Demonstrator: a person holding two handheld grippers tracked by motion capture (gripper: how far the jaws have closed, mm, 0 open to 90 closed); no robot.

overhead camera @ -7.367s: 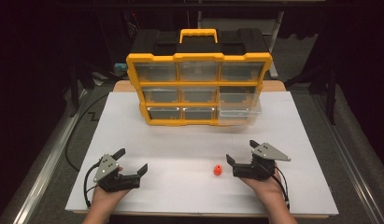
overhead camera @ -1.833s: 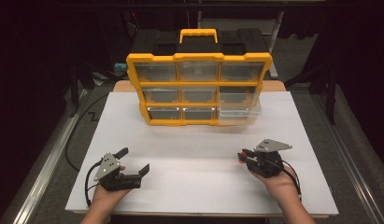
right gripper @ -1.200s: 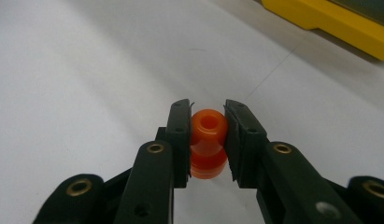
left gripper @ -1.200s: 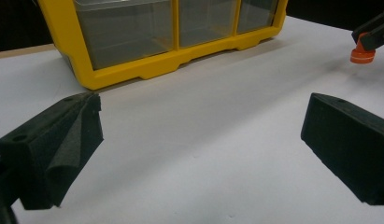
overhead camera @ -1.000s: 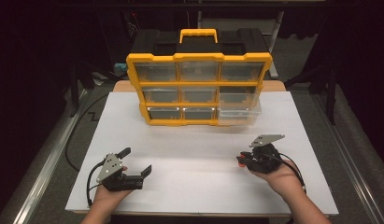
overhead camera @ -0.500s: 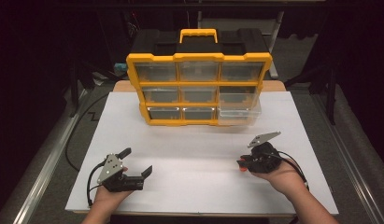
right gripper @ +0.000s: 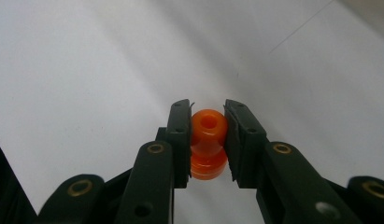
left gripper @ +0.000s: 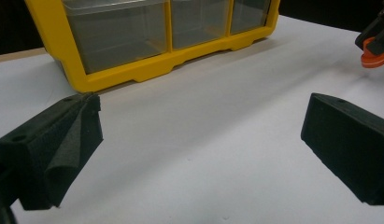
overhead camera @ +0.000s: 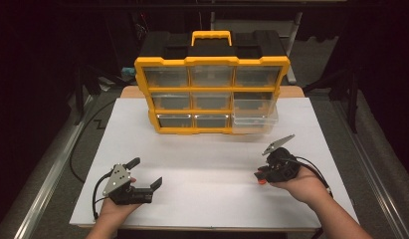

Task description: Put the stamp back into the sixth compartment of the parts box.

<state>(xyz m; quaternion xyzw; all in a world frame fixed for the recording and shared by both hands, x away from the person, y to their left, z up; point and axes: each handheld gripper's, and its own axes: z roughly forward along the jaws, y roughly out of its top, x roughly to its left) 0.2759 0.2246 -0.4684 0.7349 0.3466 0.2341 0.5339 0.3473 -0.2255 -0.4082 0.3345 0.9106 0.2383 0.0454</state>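
Right tongs clamp the orange spool-shaped piece by its waist, just above the white worktop, probably bound for the drawer organizer's pulled-out drawer. Left tongs rest wide open, empty.

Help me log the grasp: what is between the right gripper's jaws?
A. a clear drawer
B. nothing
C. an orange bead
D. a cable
C: in the right gripper view the right gripper has its jaws pressed on both sides of the orange bead.
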